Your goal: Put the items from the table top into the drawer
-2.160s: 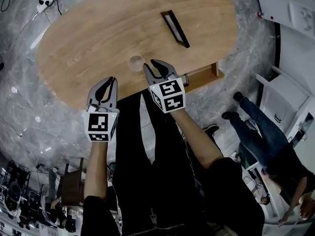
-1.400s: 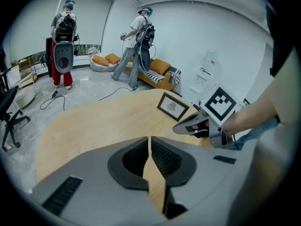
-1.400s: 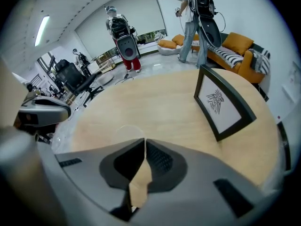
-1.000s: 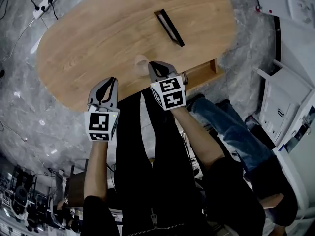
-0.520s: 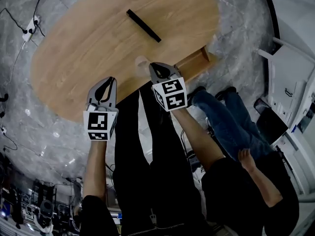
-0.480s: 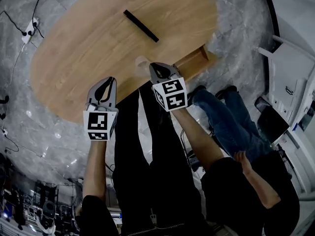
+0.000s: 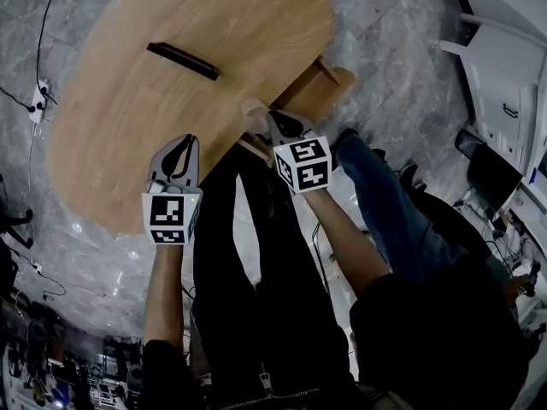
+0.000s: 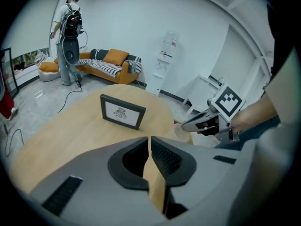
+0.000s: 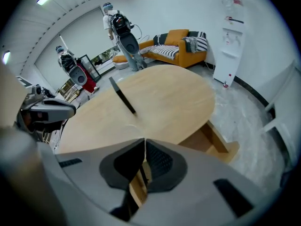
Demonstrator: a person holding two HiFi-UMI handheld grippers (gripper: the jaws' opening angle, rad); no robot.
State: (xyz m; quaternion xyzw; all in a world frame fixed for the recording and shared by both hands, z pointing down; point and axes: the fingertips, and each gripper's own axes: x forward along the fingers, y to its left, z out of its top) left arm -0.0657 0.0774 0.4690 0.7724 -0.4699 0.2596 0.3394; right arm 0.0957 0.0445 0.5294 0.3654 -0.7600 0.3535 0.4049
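Observation:
An oval wooden table (image 7: 154,101) carries a black picture frame (image 7: 182,61), which stands upright in the left gripper view (image 8: 122,112). At the table's right edge a wooden drawer (image 7: 318,86) is pulled open. My right gripper (image 7: 272,120) is shut on the rim of a clear cup (image 7: 253,112), just off the table's near edge beside the drawer. That cup (image 8: 182,132) also shows in the left gripper view. My left gripper (image 7: 177,156) hangs over the near edge, jaws together with nothing between them.
A seated person's legs in jeans (image 7: 385,212) are close to the right of the drawer. White furniture (image 7: 504,67) stands at far right. Across the room there is an orange sofa (image 8: 110,60) and a person wearing a backpack (image 8: 70,36).
Both grippers have shifted right along the table's near edge. The right one carried the cup from the middle of that edge to beside the open drawer.

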